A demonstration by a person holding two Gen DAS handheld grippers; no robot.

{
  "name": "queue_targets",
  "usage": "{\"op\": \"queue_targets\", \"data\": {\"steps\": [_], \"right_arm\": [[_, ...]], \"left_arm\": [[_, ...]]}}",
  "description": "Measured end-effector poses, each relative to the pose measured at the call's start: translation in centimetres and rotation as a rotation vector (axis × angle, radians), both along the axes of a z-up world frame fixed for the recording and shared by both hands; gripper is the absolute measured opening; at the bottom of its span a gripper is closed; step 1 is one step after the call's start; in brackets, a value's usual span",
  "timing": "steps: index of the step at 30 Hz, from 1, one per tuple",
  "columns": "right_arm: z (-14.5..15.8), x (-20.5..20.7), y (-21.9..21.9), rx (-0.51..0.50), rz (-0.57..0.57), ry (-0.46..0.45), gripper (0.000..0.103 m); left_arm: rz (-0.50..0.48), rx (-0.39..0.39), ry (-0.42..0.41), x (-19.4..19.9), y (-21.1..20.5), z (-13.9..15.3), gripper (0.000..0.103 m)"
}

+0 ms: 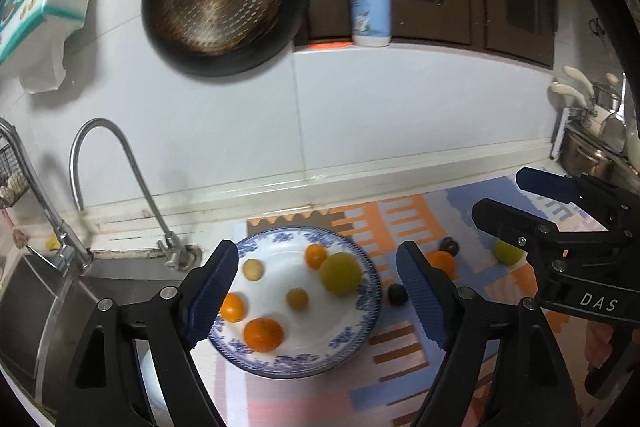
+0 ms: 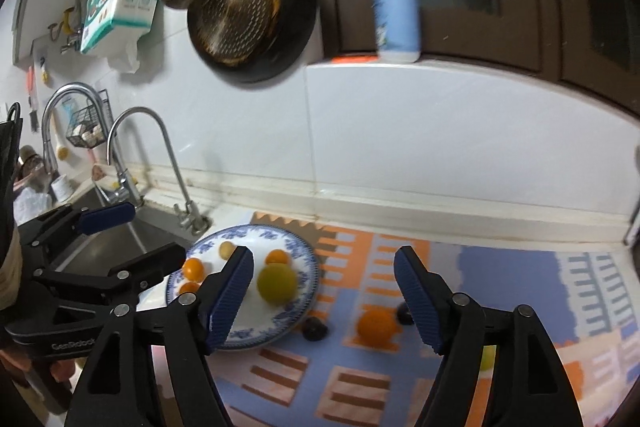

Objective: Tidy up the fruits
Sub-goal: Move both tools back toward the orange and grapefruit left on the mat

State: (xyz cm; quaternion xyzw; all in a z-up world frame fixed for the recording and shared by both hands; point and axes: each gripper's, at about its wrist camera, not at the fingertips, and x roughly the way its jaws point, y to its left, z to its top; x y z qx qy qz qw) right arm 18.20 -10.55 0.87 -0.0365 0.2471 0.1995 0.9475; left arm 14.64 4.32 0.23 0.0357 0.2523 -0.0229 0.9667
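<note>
Six small round fruits lie on the white china plate with the blue floral rim (image 1: 362,311), which sits on the counter just beside the steel sink (image 1: 36,307): a large orange citrus (image 1: 264,334) at the near edge, two smaller orange ones (image 1: 233,306) (image 1: 315,255), two pale tan fruits (image 1: 253,269) (image 1: 297,298) and a big yellow-green fruit (image 1: 341,273). Four more are still off the plate, on the orange-and-blue patterned mat (image 2: 520,283): an orange citrus (image 2: 376,325), two small dark fruits (image 2: 314,328) (image 2: 405,314) flanking it, and a yellow-green fruit (image 1: 508,251) further right, partly hidden behind a jaw in the right wrist view.

Handling assessment: the fruits appear light, smooth-skinned and free to roll (the plate's shallow well will hold them, the flat mat will not). The citrus should stand a firm pinch across its widest part; the dark fruits look soft and small, so a gentle, centred grip is advised. The plate is breakable and should not be struck.

The left gripper (image 1: 316,295) hangs above the plate, jaws spread, nothing between them. The right gripper (image 2: 324,297) hangs over the mat, jaws likewise spread and empty, the loose citrus lying ahead between its fingers.

Surroundings: curved steel tap (image 2: 160,163) behind the sink, dark frying pan (image 2: 256,15) hung on the white tiled wall, white pump bottle (image 2: 396,3) on the sill.
</note>
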Motion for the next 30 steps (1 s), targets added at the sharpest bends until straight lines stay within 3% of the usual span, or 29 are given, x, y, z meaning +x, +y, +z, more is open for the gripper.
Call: {"op": "queue_targets", "data": {"steps": [9, 30], "right_arm": [[0.4, -2.0, -3.6, -0.027, -0.096, -0.032, 0.075], [-3.0, -1.2, -10.7, -0.039, -0.277, 0.091, 0.075]], "left_arm": [[-0.055, -0.012, -0.019, -0.4, -2.9, -0.1, 0.082], [-0.226, 0.032, 0.026, 2.9, -9.6, -3.8, 0.082]]}}
